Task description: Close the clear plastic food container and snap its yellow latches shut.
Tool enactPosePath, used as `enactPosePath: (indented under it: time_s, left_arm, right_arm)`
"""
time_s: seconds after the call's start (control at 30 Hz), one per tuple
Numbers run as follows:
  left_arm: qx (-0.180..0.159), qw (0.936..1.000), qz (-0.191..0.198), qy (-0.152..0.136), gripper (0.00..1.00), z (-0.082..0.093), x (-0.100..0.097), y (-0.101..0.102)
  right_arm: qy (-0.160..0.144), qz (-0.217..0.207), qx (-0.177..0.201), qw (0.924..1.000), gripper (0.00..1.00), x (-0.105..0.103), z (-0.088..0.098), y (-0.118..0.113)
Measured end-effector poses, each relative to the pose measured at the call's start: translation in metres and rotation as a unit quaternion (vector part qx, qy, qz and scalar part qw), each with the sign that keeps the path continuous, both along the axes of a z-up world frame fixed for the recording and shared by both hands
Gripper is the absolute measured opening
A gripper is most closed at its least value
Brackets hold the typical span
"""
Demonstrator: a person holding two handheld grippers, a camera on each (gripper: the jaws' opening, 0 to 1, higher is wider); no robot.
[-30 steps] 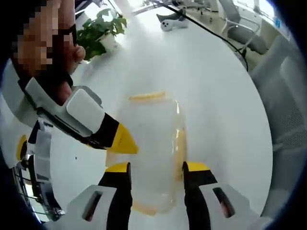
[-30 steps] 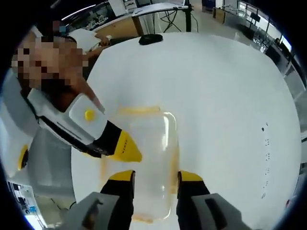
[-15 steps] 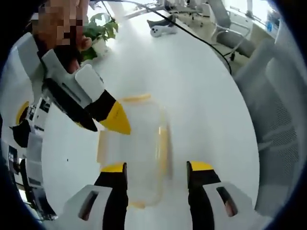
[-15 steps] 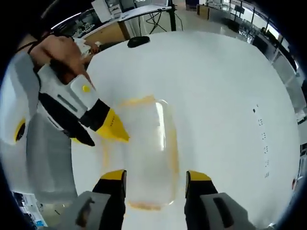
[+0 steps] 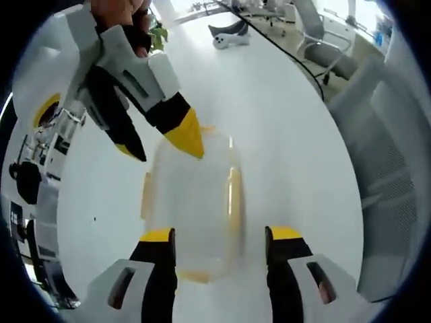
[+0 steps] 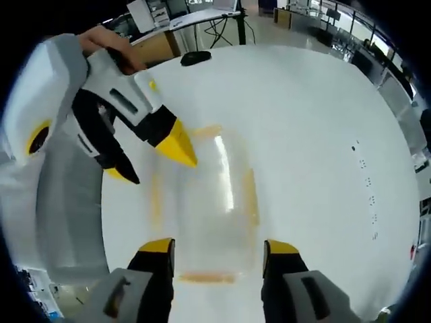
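While hanging over the white table (image 5: 289,114), kept the left gripper (image 5: 219,235) with jaws apart and nothing between the pads, near end of the clear container (image 5: 192,202) framed just beyond the tips. Same on the other side: right gripper (image 6: 219,245) spread wide, empty, looking down on the container (image 6: 202,202) from much the same angle.

Lay on the table well in from its edges, long axis running straight away from both sets of jaws. Carried yellow latches along the long sides, one at (image 5: 234,195) and one at (image 6: 250,195), plus one at each short end (too blurred to say whether any was snapped down). Looked to have the lid already seated, though only as a judgement.

Showed the opposite gripper reaching in from the upper left, its yellow tip over the far left corner of the lid. Judged the side latches the closest targets: just ahead of the open tips, reachable by a short push forward and down.
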State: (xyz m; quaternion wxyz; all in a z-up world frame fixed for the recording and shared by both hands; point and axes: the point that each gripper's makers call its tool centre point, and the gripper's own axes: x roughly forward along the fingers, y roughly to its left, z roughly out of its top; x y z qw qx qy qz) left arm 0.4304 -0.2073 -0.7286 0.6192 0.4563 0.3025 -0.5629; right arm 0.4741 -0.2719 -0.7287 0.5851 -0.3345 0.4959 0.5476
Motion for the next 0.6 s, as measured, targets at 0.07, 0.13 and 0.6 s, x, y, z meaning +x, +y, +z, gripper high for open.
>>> enactPosePath:
  time_s: [0.07, 0.13, 0.6]
  left_arm:
    - [0.001, 1.0, -0.001, 0.0, 0.52, 0.0, 0.001, 0.001]
    - [0.003, 1.0, -0.001, 0.001, 0.54, 0.0, 0.002, 0.002]
    - [0.014, 0.9998, 0.002, -0.015, 0.63, 0.003, 0.019, 0.006]
  right_arm:
    - [-0.001, -0.001, 0.0, 1.0, 0.5, -0.001, 0.0, 0.0]
    - [-0.007, 0.0, -0.004, 1.0, 0.49, -0.003, 0.0, -0.002]
    - [-0.039, 0.022, -0.017, 0.9988, 0.59, -0.013, 0.002, -0.012]
